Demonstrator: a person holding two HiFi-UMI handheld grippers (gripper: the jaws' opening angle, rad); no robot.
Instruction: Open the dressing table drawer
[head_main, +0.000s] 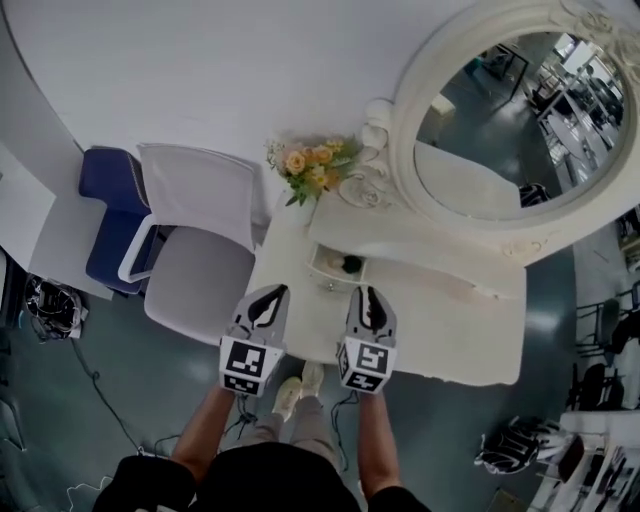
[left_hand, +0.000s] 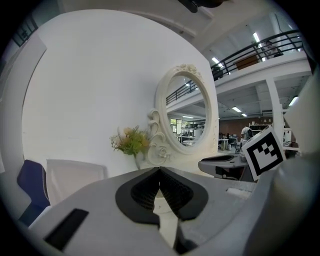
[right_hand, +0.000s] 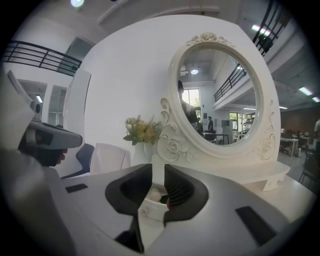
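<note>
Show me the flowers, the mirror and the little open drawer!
flowers (head_main: 315, 165), head view, on the orange blooms.
mirror (head_main: 520, 130), head view, on the glass.
drawer (right_hand: 153, 212), right gripper view, on its front panel.

The right gripper (right_hand: 158, 172) held its jaws slightly apart, gripping nothing; through the gap showed the open drawer (right_hand: 150, 212); farther off stood the oval mirror (right_hand: 220, 95), flowers (right_hand: 142, 131) at its left.
</note>
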